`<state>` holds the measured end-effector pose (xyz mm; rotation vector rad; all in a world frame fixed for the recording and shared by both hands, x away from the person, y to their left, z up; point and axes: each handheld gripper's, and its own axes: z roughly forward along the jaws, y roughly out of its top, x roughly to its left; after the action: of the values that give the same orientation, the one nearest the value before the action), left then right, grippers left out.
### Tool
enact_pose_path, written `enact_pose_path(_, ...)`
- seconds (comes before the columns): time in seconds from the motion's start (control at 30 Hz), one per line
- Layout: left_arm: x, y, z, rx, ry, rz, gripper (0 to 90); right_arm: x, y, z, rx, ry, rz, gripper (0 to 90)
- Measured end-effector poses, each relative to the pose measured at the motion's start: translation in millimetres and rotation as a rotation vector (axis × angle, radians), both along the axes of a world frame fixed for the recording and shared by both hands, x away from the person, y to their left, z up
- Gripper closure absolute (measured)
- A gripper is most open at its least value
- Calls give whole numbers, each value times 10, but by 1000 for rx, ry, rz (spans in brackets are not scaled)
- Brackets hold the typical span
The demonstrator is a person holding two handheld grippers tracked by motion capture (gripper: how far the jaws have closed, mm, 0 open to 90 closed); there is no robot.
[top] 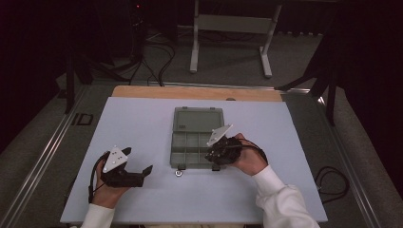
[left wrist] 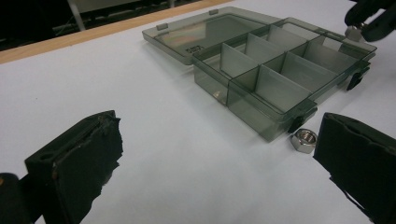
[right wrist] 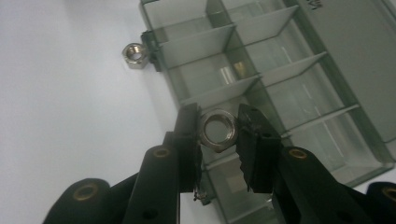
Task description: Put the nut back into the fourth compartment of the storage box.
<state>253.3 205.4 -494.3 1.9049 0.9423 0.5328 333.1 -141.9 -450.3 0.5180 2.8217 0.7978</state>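
A steel nut point(right wrist: 218, 129) is sitting clamped between the jaws of the right tool point(right wrist: 218, 135), which is holding it over the near compartments of the open grey organizer box point(top: 196, 137), so I judge this nut is about to be dropped in. The compartments are looking empty as far as I can see. A second nut point(left wrist: 304, 140) is lying on the white tabletop point(top: 142, 123), just beside the box's front corner and waiting, while the left tool point(left wrist: 215, 154) is resting wide open, holding nothing.
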Motion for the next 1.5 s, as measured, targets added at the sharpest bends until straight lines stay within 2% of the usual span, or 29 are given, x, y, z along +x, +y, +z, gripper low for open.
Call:
enact_pose_path(0.3,1,2,0,-1,0,-1,14,149,-74,75,11,1,-48,705)
enact_pose_path(0.37,0,0,-1,-1,1,0,14,172,-86,76,12,0,-50,705)
enact_pose_path(0.4,0,-1,-1,-1,1,-1,14,231,-113,64,2,8,-73,705)
enact_pose_path(0.6,1,0,-1,-1,1,-1,14,344,-160,52,-4,17,-110,705)
enact_pose_path(1.17,1,0,-1,-1,1,-1,13,499,-213,-33,-26,28,-174,705)
enact_pose_path(1.5,2,0,-2,-2,2,-1,14,539,-190,-76,-31,38,-185,705)
